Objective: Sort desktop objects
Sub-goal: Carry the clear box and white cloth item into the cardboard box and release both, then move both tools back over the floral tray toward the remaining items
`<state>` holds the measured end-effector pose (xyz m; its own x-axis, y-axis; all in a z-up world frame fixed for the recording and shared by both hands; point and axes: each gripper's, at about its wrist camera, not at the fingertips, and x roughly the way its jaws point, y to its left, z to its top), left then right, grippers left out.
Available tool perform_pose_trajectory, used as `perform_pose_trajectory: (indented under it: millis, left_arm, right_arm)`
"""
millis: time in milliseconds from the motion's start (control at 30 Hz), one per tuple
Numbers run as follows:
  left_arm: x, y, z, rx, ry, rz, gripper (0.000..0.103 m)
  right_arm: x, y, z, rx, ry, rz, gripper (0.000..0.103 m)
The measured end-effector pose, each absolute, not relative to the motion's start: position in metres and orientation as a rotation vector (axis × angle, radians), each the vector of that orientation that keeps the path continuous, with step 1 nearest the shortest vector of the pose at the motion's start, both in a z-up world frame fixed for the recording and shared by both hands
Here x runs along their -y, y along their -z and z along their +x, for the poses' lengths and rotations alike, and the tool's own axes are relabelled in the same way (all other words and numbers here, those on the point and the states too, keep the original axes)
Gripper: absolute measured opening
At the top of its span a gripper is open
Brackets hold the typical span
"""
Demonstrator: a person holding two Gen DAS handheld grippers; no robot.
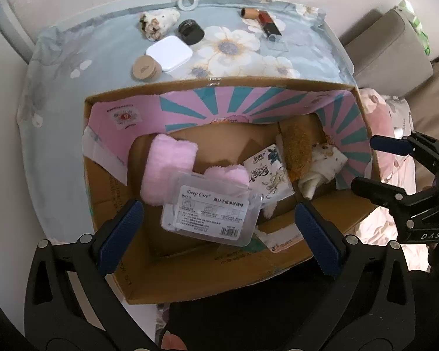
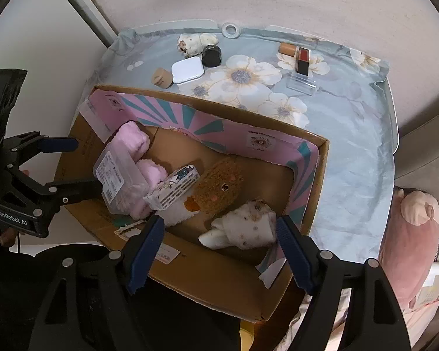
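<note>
An open cardboard box [image 1: 330, 87] [image 2: 325, 152] stands on a floral-clothed table. Inside lie a clear plastic floss-pick box [image 1: 210, 207] [image 2: 120, 175] on pink fluffy socks [image 1: 166, 163] [image 2: 131, 140], a tissue packet [image 1: 270, 175] [image 2: 172, 187], a brown plush toy [image 1: 297, 146] [image 2: 219, 187] and a rolled white sock [image 1: 322, 166] [image 2: 243, 228]. My left gripper [image 1: 218, 228] [image 2: 76, 166] is open above the floss box, not touching it. My right gripper [image 2: 219, 248] [image 1: 363, 163] is open over the box's near right part, above the white sock.
On the table beyond the box: a white square case [image 1: 169, 52] [image 2: 187, 70], a wooden round jar [image 1: 145, 68] [image 2: 161, 77], a black jar [image 1: 190, 30] [image 2: 211, 54], a rolled sock [image 1: 158, 23] [image 2: 194, 42], lipsticks [image 1: 266, 22] [image 2: 303, 58], a clear stand [image 2: 303, 83]. A pink plush [image 2: 409, 239] lies right.
</note>
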<state>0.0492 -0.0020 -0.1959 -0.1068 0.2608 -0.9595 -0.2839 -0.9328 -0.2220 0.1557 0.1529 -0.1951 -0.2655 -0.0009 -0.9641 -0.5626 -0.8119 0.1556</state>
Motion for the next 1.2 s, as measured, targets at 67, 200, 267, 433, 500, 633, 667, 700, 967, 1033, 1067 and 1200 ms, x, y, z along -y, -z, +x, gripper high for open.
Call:
perform_pose_trajectory:
  millis: [67,200,267,433,500,633,667,700,967,1033,1067,1200]
  left_arm:
    - [0.002,0.192,0.048,-0.028,-2.105,-1.803,0.103]
    - [0.001,0.183,0.044,-0.012,-2.104,-1.780,0.103]
    - [0.001,0.180,0.042,-0.012,-2.107,-1.771,0.103]
    - [0.002,0.171,0.038,-0.037,-2.120,-1.754,0.103]
    - [0.004,0.163,0.035,-0.053,-2.147,-1.729,0.103]
    - [0.013,0.148,0.024,-0.068,-2.211,-1.690,0.103]
    - [0.017,0.145,0.019,-0.069,-2.229,-1.684,0.103]
    - [0.022,0.142,0.014,-0.063,-2.246,-1.674,0.103]
    - [0.050,0.138,-0.031,-0.038,-2.293,-1.706,0.103]
    - [0.055,0.137,-0.042,-0.025,-2.289,-1.698,0.103]
    - [0.057,0.137,-0.049,-0.024,-2.293,-1.693,0.103]
    - [0.059,0.140,-0.076,-0.024,-2.290,-1.670,0.103]
  right_arm:
    - [-0.153,0.194,0.154,-0.691,-2.141,-1.624,0.075]
    - [-0.154,0.189,0.151,-0.689,-2.157,-1.611,0.075]
    - [-0.156,0.187,0.149,-0.691,-2.165,-1.602,0.075]
    - [-0.159,0.183,0.145,-0.687,-2.168,-1.591,0.075]
    - [-0.160,0.180,0.143,-0.687,-2.170,-1.583,0.075]
    - [-0.167,0.168,0.140,-0.694,-2.171,-1.537,0.075]
    - [-0.169,0.164,0.140,-0.695,-2.167,-1.518,0.075]
    - [-0.173,0.159,0.139,-0.696,-2.165,-1.494,0.075]
    - [-0.199,0.147,0.133,-0.717,-2.155,-1.417,0.075]
    - [-0.209,0.144,0.129,-0.710,-2.139,-1.412,0.075]
    - [-0.213,0.143,0.128,-0.704,-2.130,-1.409,0.075]
    - [-0.232,0.141,0.123,-0.698,-2.101,-1.401,0.075]
